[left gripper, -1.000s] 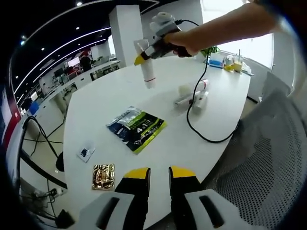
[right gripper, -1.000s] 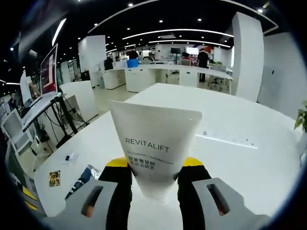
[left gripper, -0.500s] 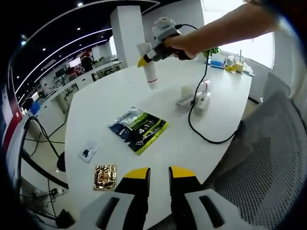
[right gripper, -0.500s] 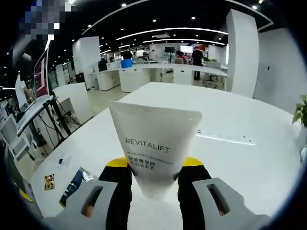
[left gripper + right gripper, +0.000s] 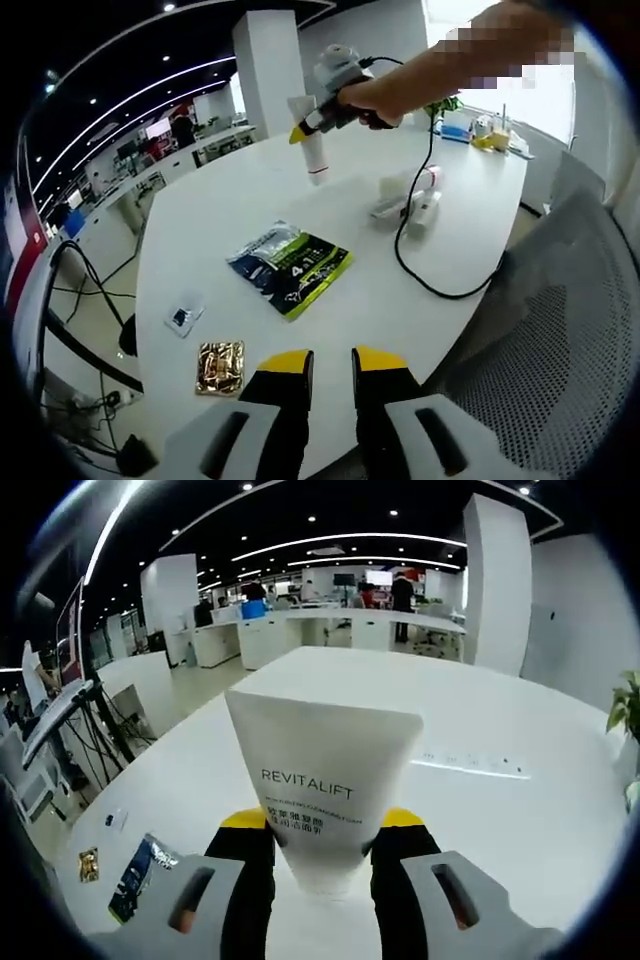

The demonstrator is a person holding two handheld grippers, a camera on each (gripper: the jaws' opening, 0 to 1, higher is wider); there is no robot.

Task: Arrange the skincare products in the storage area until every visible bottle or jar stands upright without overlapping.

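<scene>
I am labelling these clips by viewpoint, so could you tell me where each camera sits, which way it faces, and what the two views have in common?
Left gripper view: rides on the left gripper, low at the near table edge, looking across it; the person's arm reaches in holding the right gripper, with the white tube hanging above the table.
Right gripper view: rides on the right gripper, raised above the table, facing the open office; its jaws clamp the REVITALIFT tube.
Shared: the tube, the white table, the green-and-black packet and the gold sachet.

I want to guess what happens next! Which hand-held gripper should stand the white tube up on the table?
Probably the right hand-held gripper: it is shut on the white tube, held above the table. The left hand-held gripper holds nothing.
</scene>
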